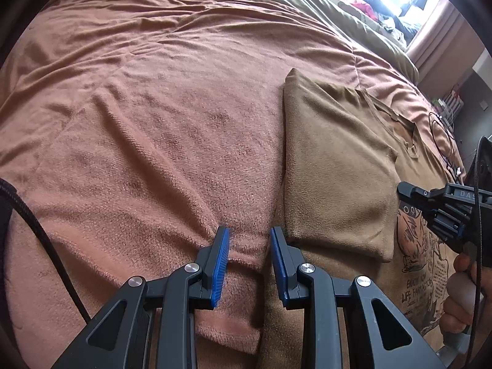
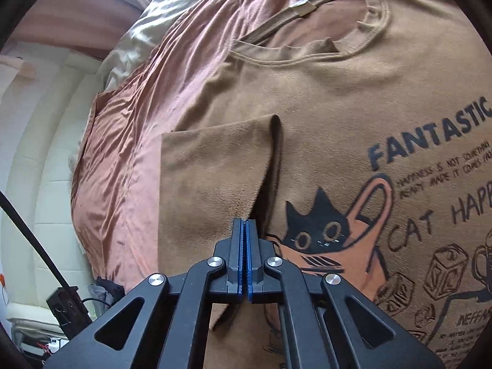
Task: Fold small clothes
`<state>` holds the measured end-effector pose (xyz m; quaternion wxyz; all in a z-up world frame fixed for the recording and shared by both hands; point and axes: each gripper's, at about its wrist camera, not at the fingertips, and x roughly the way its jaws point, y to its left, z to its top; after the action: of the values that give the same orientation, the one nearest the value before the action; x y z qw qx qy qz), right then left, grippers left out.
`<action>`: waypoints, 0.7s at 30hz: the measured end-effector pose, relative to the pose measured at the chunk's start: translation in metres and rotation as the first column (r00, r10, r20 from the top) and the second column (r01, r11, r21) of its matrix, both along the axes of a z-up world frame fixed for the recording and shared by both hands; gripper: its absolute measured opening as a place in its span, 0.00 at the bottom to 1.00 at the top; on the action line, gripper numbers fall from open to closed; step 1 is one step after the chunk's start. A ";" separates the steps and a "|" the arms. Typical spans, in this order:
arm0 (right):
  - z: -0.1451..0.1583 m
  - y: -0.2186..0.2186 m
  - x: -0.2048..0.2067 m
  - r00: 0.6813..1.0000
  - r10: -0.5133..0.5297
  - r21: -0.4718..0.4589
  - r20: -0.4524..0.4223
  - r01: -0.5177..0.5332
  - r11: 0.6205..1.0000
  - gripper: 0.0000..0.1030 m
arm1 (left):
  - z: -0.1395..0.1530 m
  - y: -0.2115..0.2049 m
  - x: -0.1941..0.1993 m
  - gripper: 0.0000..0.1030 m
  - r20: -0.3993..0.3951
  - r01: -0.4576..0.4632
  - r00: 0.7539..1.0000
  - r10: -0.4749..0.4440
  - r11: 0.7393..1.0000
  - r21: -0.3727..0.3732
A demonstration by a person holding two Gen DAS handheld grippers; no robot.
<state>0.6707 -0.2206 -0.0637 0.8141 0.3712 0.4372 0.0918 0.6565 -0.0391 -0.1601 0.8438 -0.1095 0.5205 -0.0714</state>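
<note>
A brown t-shirt (image 1: 335, 160) with a black cat print (image 2: 316, 224) lies face up on the bed, collar toward the far side. One side is folded inward as a flap (image 2: 212, 166). My right gripper (image 2: 245, 220) is shut, its blue pads pinched on that flap's inner edge; in the left wrist view the right gripper (image 1: 401, 189) shows at the right, held by a hand (image 1: 461, 295). My left gripper (image 1: 249, 230) stands open, tips down on the blanket just beside the shirt's folded left edge, with only blanket in the gap.
A rust-coloured blanket (image 1: 153, 107) covers the bed, with an olive duvet (image 1: 307, 3) bunched at the far side. Thin black cables (image 1: 439, 129) lie past the collar. A braided cable (image 1: 46, 240) hangs at the left. The bed's edge drops to floor clutter (image 2: 67, 307).
</note>
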 end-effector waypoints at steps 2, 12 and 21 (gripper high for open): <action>-0.005 0.000 -0.002 1.000 -0.004 0.006 -0.012 0.004 1.000 0.00 | 0.001 0.001 -0.001 0.29 -0.001 -0.005 1.000 0.005 1.000 0.002; 0.023 -0.005 -0.019 1.000 0.008 -0.054 0.028 -0.006 0.998 0.36 | 0.025 -0.002 -0.011 0.29 0.031 -0.006 1.000 0.005 1.000 0.018; 0.047 -0.046 -0.081 0.996 -0.040 -0.107 0.084 0.049 0.993 0.64 | 0.058 -0.032 -0.025 0.36 0.065 0.027 0.997 -0.028 1.000 0.005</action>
<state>0.5898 -0.2662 -0.0167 0.8523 0.3318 0.3993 0.0647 0.6314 -0.0711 -0.1022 0.8595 -0.0983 0.4943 -0.0855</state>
